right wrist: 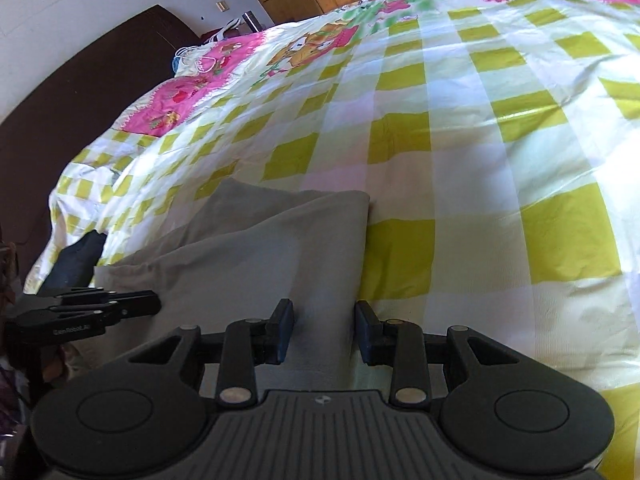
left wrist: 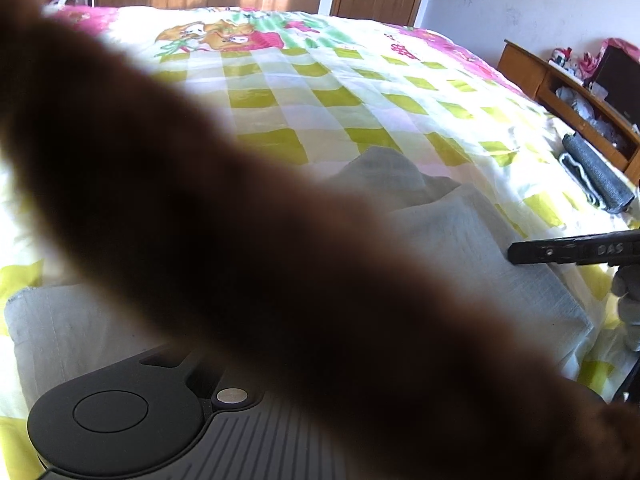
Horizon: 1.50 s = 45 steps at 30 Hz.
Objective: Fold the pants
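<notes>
Pants [right wrist: 256, 256], soft, floppy and light, lie folded on the bed [right wrist: 480, 152], best pinched at an edge; the right claw [right wrist: 324, 332] hangs apart over them, and the left claw [right wrist: 154, 302] looks together, maybe empty.

We see our right gripper [right wrist: 324, 330] with its blue-padded jaws parted and nothing between them, hovering over the near end of the grey pants [right wrist: 256, 248]. The pants stretch ahead and to its left on the green-checked bedspread [right wrist: 500, 152]. Our left gripper [right wrist: 154, 304] reaches in from the far left, its tips at the pants' edge.
</notes>
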Each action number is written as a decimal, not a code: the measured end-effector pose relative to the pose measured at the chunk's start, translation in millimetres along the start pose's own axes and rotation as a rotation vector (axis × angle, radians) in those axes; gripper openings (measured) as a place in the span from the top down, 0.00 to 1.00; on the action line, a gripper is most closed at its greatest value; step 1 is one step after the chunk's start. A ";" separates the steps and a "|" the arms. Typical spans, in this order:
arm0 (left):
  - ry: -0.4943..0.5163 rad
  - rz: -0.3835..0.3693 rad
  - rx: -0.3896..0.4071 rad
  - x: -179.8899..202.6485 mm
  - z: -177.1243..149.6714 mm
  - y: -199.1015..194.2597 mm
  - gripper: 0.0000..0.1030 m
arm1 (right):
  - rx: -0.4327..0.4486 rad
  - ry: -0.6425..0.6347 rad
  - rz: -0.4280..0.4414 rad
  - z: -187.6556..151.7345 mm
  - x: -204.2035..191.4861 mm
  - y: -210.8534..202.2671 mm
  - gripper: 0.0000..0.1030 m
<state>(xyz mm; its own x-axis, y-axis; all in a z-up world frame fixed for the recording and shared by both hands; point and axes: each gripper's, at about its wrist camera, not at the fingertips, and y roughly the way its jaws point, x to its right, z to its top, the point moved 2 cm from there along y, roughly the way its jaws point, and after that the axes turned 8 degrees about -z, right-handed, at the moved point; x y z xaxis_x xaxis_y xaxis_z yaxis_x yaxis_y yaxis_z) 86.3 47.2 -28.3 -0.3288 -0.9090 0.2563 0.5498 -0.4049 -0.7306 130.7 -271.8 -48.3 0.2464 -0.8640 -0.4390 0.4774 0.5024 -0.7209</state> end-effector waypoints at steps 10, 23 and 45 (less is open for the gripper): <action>0.056 0.023 -0.003 21.1 3.7 19.0 0.87 | 0.032 0.116 0.044 8.7 12.0 -12.3 0.79; 0.101 -0.128 0.027 70.4 22.2 52.0 0.86 | 0.130 -0.009 -0.362 19.7 33.3 -55.0 0.72; 0.002 -0.017 0.046 31.9 -29.3 -11.9 0.82 | 0.061 -0.338 -0.139 35.8 -112.1 59.1 0.73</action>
<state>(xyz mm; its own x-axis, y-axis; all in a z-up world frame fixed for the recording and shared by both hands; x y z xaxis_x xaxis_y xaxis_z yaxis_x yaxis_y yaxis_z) 46.7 26.0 -29.9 -0.3404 -0.9015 0.2672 0.5788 -0.4248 -0.6960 161.4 -146.3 -22.5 0.4357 -0.8907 -0.1295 0.5729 0.3853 -0.7234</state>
